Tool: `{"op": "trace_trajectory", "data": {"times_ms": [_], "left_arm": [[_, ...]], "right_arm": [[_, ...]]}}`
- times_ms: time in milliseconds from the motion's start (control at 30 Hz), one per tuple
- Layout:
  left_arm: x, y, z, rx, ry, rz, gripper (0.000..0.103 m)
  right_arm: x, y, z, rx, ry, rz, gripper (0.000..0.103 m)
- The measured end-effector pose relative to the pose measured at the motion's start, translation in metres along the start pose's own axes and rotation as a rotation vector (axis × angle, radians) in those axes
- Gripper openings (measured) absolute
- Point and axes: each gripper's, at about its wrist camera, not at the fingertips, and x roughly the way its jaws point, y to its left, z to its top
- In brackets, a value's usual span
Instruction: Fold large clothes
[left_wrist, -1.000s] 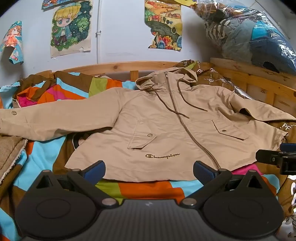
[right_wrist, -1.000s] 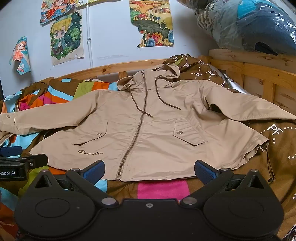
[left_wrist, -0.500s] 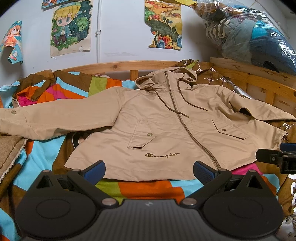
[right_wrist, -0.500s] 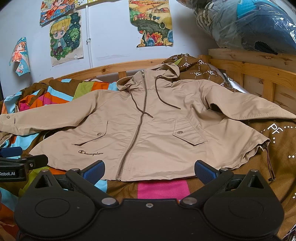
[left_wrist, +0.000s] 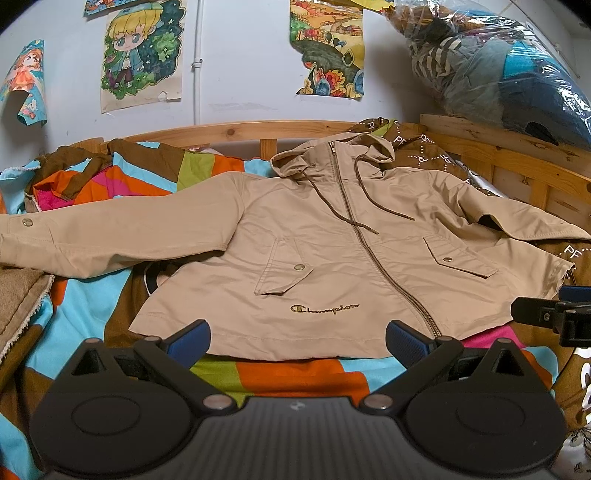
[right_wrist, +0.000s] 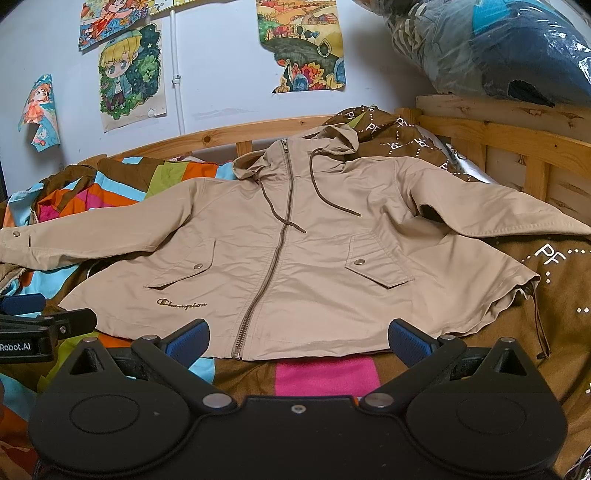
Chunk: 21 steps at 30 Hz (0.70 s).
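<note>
Jacket flat on bed, unfolded. Left gripper, right gripper: fingers spread, empty. Next, likely: pinch sleeve, fold inward.

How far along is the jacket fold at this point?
Done: the jacket lies spread flat on the bed, zipped, both sleeves out to the sides. In hand: nothing; the left gripper and right gripper are open at the hem, holding no cloth. Left: every fold, as no sleeve or hem is turned in yet.

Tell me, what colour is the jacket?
Beige, with brown zip and drawstrings; the jacket shows best in the right wrist view.
</note>
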Motion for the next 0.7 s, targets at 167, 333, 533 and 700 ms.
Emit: {"op": "trace_trajectory", "data": {"times_ms": [167, 333, 533, 700], "left_arm": [[0.0002, 0.0004, 0.0, 0.0, 0.0, 0.0, 0.102], [0.0003, 0.0005, -0.0001, 0.0, 0.001, -0.001, 0.102], [0.0005, 0.0006, -0.0001, -0.001, 0.001, -0.001, 0.102], [0.0028, -0.0005, -0.0039, -0.002, 0.002, -0.001, 0.102]], "right_arm": [[-0.0002, 0.0001, -0.0001, 0.001, 0.0, 0.0, 0.103], [-0.0004, 0.0002, -0.0003, 0.002, 0.001, 0.001, 0.103], [-0.0002, -0.0002, 0.0, 0.003, 0.001, 0.002, 0.103], [-0.0002, -0.0003, 0.0002, 0.003, 0.002, 0.002, 0.103]]}}
